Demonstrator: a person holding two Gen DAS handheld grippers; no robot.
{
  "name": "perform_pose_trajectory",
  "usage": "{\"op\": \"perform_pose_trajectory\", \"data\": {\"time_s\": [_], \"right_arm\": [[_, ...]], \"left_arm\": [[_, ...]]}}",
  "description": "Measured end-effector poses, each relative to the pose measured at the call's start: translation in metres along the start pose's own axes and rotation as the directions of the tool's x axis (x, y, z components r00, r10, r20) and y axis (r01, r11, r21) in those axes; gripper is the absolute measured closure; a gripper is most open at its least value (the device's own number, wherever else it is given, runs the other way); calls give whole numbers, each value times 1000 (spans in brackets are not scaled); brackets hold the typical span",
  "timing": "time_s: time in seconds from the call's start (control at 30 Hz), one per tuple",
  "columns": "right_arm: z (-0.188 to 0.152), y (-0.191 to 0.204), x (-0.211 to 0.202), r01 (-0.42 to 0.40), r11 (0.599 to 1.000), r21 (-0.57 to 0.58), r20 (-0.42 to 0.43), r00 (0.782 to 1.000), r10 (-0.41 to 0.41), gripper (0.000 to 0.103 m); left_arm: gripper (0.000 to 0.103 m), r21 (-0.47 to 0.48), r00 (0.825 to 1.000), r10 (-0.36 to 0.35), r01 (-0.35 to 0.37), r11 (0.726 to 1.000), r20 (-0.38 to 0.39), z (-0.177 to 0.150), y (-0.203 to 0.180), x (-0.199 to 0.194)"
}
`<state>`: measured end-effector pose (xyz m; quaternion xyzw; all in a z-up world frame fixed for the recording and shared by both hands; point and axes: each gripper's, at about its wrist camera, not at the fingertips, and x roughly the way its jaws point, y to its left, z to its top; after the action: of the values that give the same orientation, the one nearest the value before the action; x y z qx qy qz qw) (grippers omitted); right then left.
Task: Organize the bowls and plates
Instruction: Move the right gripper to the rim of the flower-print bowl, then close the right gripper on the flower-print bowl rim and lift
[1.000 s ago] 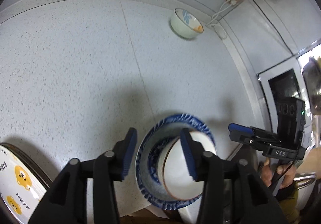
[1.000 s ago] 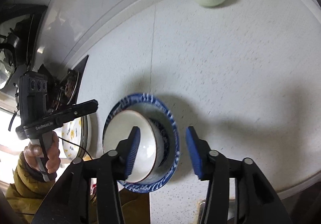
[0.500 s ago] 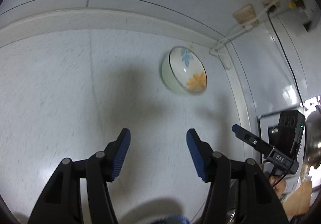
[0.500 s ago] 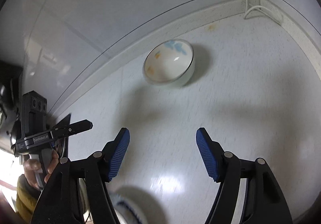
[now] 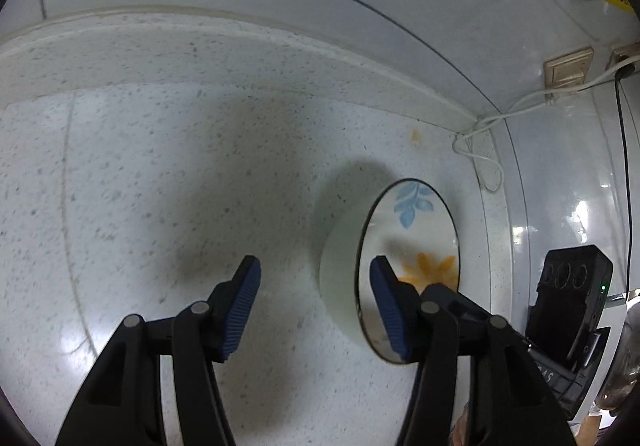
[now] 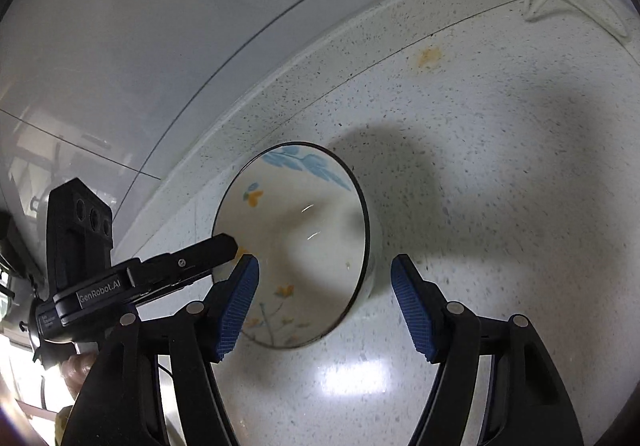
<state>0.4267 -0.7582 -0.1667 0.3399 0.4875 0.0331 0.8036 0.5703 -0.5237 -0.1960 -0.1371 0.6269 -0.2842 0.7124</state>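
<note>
A white bowl [image 5: 412, 230] with blue leaves and orange flowers painted inside stands on the speckled counter near the back wall; it also shows in the right wrist view [image 6: 304, 230]. My left gripper [image 5: 314, 306] is open and empty, its right finger at the bowl's left rim. My right gripper [image 6: 324, 302] is open and empty, its fingers straddling the near part of the bowl. The left gripper's body [image 6: 120, 278] reaches in from the left, its tip at the bowl's rim.
White cables [image 5: 480, 150] lie in the back right corner under wall sockets [image 5: 568, 66]. A raised counter lip [image 6: 320, 58] runs along the glossy wall. The right gripper's body [image 5: 568, 306] shows at the right edge.
Both grippers have moved away from the stacked blue-rimmed plate and bowl and forward to the flowered bowl, which now sits close at their fingertips. Both stay open.
</note>
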Motion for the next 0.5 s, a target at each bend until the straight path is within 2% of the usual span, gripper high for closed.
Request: {"op": "perform_pose_trajectory", "data": {"time_s": [0.07, 0.13, 0.2, 0.23, 0.27, 0.4, 0.5], "right_arm": [[3, -3, 4, 5, 1000, -5, -4, 1000, -5, 44], [9, -7, 12, 7, 1000, 6, -18, 1000, -7, 52], [9, -11, 13, 21, 1000, 17, -18, 1000, -21, 69], [11, -14, 13, 32, 999, 22, -14, 999, -31, 74], [12, -16, 14, 34, 999, 32, -11, 999, -33, 83], [8, -15, 12, 40, 999, 29, -19, 999, -40, 84], [5, -9, 8, 53, 998, 15, -32, 998, -53, 85]], "left_arm": [[56, -2, 1000, -6, 6, 1000, -13, 1, 0, 8], [70, -6, 999, -21, 21, 1000, -27, 3, -1, 17], [81, 5, 999, -36, 36, 999, -30, 3, -4, 23], [85, 14, 999, -34, 34, 999, -28, 3, -7, 23], [85, 28, 1000, -18, 18, 999, -20, 2, -10, 23], [86, 14, 1000, 1, -1, 1000, -28, -4, -15, 25], [87, -30, 998, -22, 20, 999, -50, -16, -11, 18]]}}
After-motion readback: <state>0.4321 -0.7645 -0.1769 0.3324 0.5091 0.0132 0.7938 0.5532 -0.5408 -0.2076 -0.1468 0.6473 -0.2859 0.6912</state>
